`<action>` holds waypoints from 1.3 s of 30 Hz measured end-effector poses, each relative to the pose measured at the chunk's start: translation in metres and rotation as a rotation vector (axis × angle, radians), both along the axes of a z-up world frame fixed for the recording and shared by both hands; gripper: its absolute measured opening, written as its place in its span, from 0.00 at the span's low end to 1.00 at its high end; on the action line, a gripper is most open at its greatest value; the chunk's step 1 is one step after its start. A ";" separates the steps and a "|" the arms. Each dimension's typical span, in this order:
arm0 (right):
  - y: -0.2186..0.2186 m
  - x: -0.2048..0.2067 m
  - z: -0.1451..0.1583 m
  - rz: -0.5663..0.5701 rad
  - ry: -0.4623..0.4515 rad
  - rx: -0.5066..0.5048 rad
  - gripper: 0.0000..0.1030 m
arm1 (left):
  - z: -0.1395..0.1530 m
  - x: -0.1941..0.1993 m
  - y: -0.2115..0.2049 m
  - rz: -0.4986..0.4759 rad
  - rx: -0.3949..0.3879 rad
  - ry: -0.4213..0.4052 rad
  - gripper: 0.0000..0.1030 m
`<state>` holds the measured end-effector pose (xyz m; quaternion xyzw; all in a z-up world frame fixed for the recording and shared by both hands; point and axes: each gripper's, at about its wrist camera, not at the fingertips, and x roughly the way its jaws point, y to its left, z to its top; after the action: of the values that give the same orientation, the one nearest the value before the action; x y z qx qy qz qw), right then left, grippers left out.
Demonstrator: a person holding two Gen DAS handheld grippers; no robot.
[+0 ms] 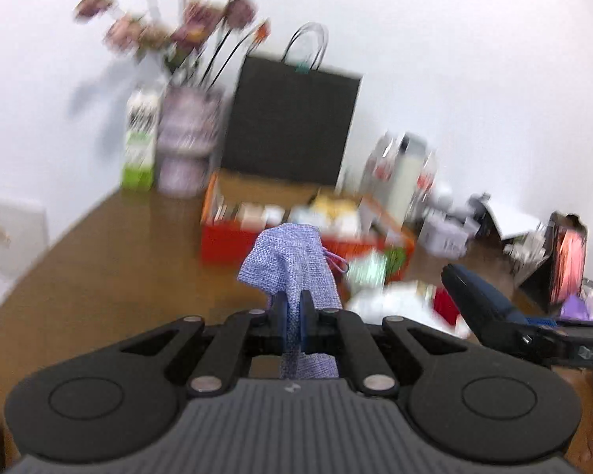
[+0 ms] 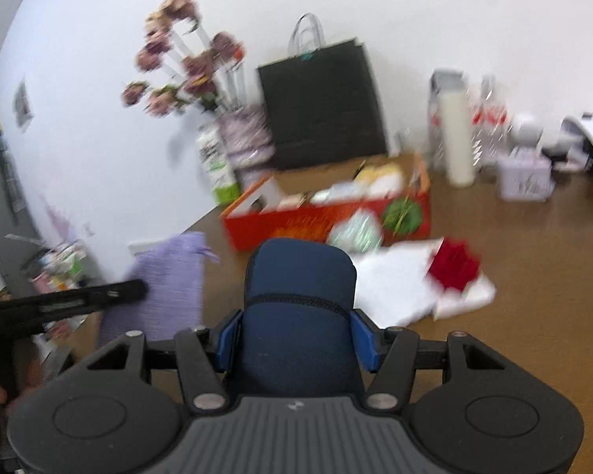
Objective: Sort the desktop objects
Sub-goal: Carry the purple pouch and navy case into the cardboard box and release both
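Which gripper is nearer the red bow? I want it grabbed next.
Right. The right gripper, holding the navy pouch, is just beside the red bow; the left gripper is farther off.

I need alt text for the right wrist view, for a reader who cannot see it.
The right gripper holds a dark blue zipped pouch between its blue pads above a brown table. Behind it stand an orange box full of items, a black paper bag and a vase of flowers. At left, the left gripper carries a lilac woven bag.
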<state>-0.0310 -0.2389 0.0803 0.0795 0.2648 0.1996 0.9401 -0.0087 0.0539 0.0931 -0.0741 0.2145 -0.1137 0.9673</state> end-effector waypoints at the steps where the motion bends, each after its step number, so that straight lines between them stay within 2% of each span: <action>1: 0.000 0.015 0.012 -0.034 -0.034 -0.031 0.55 | 0.010 0.018 0.000 -0.014 -0.006 -0.003 0.06; 3: 0.003 0.050 0.032 -0.065 -0.087 -0.088 0.55 | 0.028 0.064 0.000 -0.051 -0.031 0.033 0.06; 5: 0.008 0.107 0.050 -0.080 -0.082 -0.135 0.55 | 0.043 0.119 -0.005 -0.062 -0.030 0.066 0.06; 7: 0.017 0.172 0.060 -0.082 -0.043 -0.162 0.55 | 0.052 0.170 -0.014 -0.022 0.026 0.056 0.06; 8: 0.021 0.201 0.062 -0.090 -0.021 -0.157 0.55 | 0.052 0.199 -0.022 -0.030 0.089 0.053 0.06; 9: 0.027 0.229 0.061 -0.098 0.001 -0.167 0.55 | 0.049 0.222 -0.026 -0.027 0.108 0.066 0.06; 12: 0.038 0.300 0.042 -0.139 0.076 -0.164 0.55 | 0.020 0.283 -0.034 -0.051 0.089 0.123 0.06; 14: 0.032 0.332 0.019 -0.140 0.143 -0.060 0.56 | -0.002 0.310 -0.041 -0.067 0.090 0.200 0.08; 16: 0.023 0.351 -0.005 -0.167 0.224 0.003 0.59 | -0.017 0.320 -0.052 -0.070 0.151 0.224 0.15; 17: 0.020 0.355 -0.012 -0.184 0.240 0.010 0.60 | -0.021 0.317 -0.057 -0.054 0.188 0.204 0.29; 18: 0.018 0.356 -0.017 -0.200 0.246 0.003 0.60 | -0.022 0.314 -0.058 -0.039 0.206 0.186 0.39; 19: 0.016 0.353 -0.018 -0.224 0.233 -0.008 0.64 | -0.022 0.310 -0.057 -0.030 0.195 0.176 0.53; 22: 0.018 0.337 -0.007 -0.230 0.135 -0.058 0.68 | -0.018 0.296 -0.051 -0.015 0.149 0.184 0.56; 24: 0.022 0.324 0.006 -0.229 0.090 -0.102 0.68 | -0.011 0.278 -0.049 0.045 0.156 0.196 0.57; 25: 0.027 0.317 0.011 -0.218 0.080 -0.122 0.69 | -0.006 0.260 -0.047 0.092 0.150 0.189 0.64; 26: 0.032 0.308 0.017 -0.194 0.073 -0.143 0.71 | -0.004 0.245 -0.046 0.111 0.133 0.175 0.75; 28: 0.043 0.284 0.019 -0.133 0.060 -0.191 0.79 | -0.002 0.207 -0.040 0.120 0.082 0.142 0.85; 31: 0.053 0.239 0.010 -0.104 0.017 -0.259 0.83 | -0.010 0.153 -0.029 0.137 0.046 0.140 0.87; 34: 0.056 0.197 -0.005 -0.099 0.021 -0.290 0.84 | -0.023 0.108 -0.022 0.144 0.044 0.156 0.88; 39: 0.048 0.130 -0.029 -0.079 0.074 -0.249 0.85 | -0.057 0.046 -0.022 0.139 0.095 0.200 0.93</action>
<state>0.0988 -0.1912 0.0510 -0.0201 0.3185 0.1248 0.9395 0.0372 0.0315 0.0365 -0.0538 0.3095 -0.0282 0.9490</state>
